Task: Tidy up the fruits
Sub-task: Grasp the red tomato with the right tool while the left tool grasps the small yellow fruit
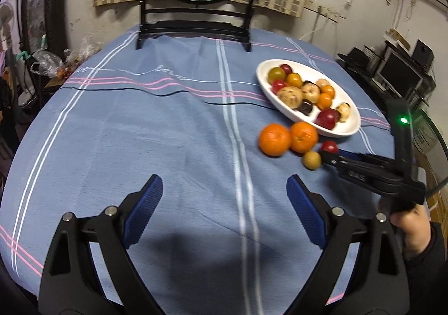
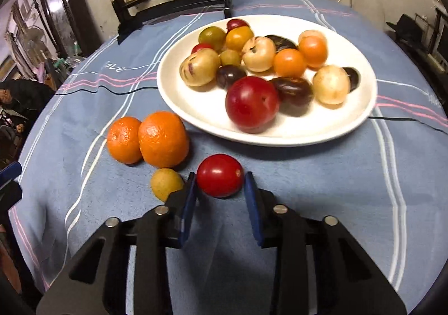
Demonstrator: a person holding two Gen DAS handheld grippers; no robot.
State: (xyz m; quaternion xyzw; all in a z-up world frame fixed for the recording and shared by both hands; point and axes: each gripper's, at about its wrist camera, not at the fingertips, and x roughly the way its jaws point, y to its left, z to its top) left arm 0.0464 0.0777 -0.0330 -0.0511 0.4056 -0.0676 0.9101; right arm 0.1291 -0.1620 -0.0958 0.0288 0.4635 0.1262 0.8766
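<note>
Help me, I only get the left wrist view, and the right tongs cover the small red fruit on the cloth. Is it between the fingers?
Observer: Yes. The right tongs straddle the red fruit, one pad at each side. I cannot tell whether they press it.
Operator: Is it lifted?
Observer: No, it appears to sit on the tablecloth, short of the white plate.
Operator: And the yellowish fruit?
Observer: The yellowish fruit lies outside the tongs, just beyond the finger nearer the oranges.
</note>
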